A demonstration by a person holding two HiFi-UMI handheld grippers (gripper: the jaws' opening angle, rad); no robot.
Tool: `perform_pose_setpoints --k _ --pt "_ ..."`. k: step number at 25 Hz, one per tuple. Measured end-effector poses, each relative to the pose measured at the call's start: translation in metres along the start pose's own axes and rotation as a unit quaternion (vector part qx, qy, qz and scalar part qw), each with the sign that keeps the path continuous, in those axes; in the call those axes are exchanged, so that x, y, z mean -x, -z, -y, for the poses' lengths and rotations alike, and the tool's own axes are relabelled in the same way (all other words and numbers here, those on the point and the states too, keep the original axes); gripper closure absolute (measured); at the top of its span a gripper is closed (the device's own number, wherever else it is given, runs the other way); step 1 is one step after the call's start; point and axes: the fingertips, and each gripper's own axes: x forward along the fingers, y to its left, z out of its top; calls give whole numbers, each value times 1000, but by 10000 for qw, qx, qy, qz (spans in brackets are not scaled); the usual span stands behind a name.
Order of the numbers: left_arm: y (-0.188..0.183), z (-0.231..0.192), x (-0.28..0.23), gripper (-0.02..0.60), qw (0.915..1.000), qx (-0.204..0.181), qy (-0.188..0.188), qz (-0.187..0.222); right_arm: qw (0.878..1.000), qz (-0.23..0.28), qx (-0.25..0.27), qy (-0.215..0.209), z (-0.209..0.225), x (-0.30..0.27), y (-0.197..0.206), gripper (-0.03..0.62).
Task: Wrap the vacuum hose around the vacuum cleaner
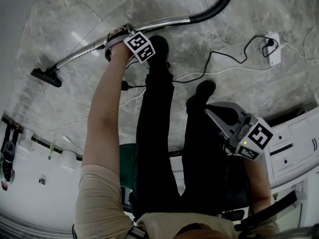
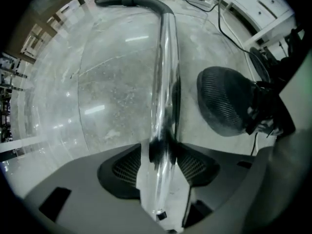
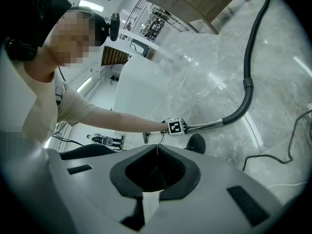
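Observation:
The vacuum's chrome wand (image 1: 159,24) lies across the marble floor. A black floor nozzle (image 1: 46,76) is at its left end and the black hose (image 1: 214,8) at its right. My left gripper (image 1: 115,41) points steeply down at the wand. In the left gripper view the wand (image 2: 165,82) runs between the open jaws of that gripper (image 2: 162,152), and the hose (image 2: 141,1) curves off at the top. My right gripper (image 1: 209,113) hangs shut and empty beside the right thigh. In its own view the right gripper (image 3: 157,150) faces the wand (image 3: 204,126) and hose (image 3: 248,67). The vacuum's body is out of sight.
The person's dark-trousered legs and a black shoe (image 2: 224,101) stand right beside the wand. A black cable (image 1: 224,59) and a white one trail over the floor to a white power strip (image 1: 273,49). White cabinets (image 1: 294,148) line the right side.

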Motion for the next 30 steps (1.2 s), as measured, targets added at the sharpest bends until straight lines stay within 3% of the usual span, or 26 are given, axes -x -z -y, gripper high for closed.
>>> perform_pose_setpoints --k 2,6,7,10,13,20,30 --pt "0 -2 -3 353 9999 -48 -4 -142 10000 73 -63 25 4 1 -2 589" --pt "0 -1 0 372 9998 -166 64 -51 9990 315 -309 -4 3 7 -5 589" --pt "1 -1 1 408 9997 -198 151 -86 9986 376 -381 -16 2 9 -6 590" --pt "1 -1 13 408 9971 -331 645 -223 9972 561 -497 -26 -2 15 -11 590" --pt "-3 3 38 408 9944 -515 919 -100 9960 714 -528 25 -9 22 -14 591" --pt "2 20 121 410 9901 -772 1163 159 9928 1077 -520 28 -50 48 -27 590" --pt "-17 5 279 411 9879 -912 1002 753 9782 1915 -799 56 -108 103 -68 589"
